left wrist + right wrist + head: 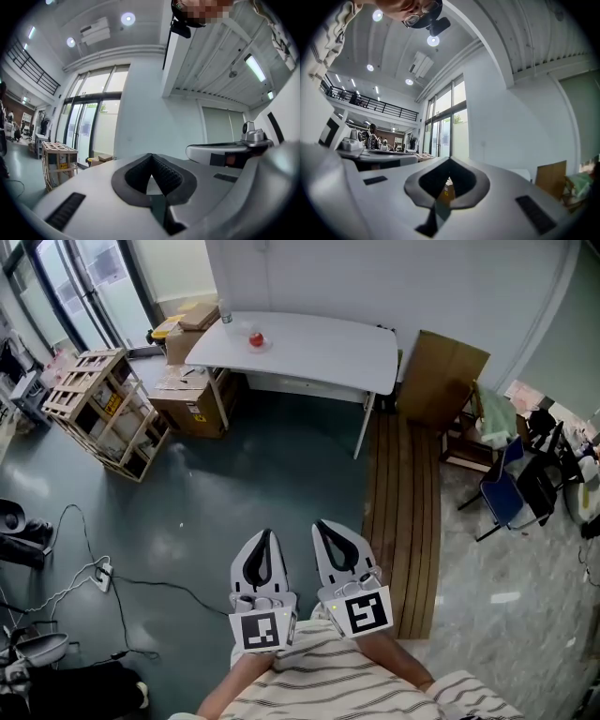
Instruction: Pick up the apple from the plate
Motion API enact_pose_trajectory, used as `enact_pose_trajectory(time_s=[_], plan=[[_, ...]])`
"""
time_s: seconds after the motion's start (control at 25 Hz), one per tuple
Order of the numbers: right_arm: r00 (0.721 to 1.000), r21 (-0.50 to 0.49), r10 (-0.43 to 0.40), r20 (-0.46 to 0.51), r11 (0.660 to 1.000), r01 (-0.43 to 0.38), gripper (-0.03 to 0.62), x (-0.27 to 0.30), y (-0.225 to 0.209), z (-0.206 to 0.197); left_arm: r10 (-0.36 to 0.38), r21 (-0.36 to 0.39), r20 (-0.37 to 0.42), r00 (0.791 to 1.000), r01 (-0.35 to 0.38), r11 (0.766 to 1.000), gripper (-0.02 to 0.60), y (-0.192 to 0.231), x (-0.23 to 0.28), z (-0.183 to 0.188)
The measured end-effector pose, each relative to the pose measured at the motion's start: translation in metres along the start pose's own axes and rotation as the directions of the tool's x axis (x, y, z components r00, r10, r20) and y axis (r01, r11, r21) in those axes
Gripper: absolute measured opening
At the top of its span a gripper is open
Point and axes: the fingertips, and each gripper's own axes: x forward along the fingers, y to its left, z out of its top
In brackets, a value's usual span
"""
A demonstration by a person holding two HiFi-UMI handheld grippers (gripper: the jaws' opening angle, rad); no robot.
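Note:
In the head view a red apple (255, 337) lies on a small clear plate (263, 345), toward the left of a white table (319, 352) far across the room. Both grippers are held close to my body at the bottom of that view, far from the table. The left gripper (265, 537) is shut with nothing between its jaws, and the right gripper (324, 525) beside it is shut and empty too. In the left gripper view the left gripper (151, 157) has its dark pads meeting at the tip. The right gripper (450, 162) looks the same in its own view. The apple appears in neither gripper view.
A wooden crate (101, 409) and cardboard boxes (192, 397) stand left of the table. A cardboard sheet (441, 376) leans at its right. Wooden planks (403, 512) lie on the floor, with chairs (516, 486) further right. Cables (94, 576) run over the dark floor at the left.

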Motion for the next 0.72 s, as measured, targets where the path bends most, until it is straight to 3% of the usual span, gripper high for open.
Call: enact_pose_trajectory(time_s=[0.08, 0.24, 0.4, 0.72], plan=[[1.000, 0.004, -0.001, -0.029, 1.000, 0.001, 0.012, 0.004, -0.007, -0.012, 0.011, 0.012, -0.014, 1.000, -0.011, 1.000, 0.000, 0.002, 0.005, -0.005], [1.000, 0.009, -0.011, 0.003, 1.000, 0.011, 0.012, 0.028, -0.021, -0.013, 0.020, 0.015, -0.053, 0.998, -0.020, 1.000, 0.000, 0.012, 0.023, -0.021], [1.000, 0.007, -0.009, -0.005, 1.000, 0.009, 0.012, 0.065, -0.033, -0.021, 0.017, 0.000, -0.048, 0.999, -0.017, 1.000, 0.000, 0.026, 0.058, -0.029], [1.000, -0.022, 0.003, -0.019, 1.000, -0.003, 0.012, 0.187, -0.047, -0.019, 0.013, -0.029, -0.031, 0.999, -0.014, 0.999, 0.000, 0.102, 0.159, -0.029]])
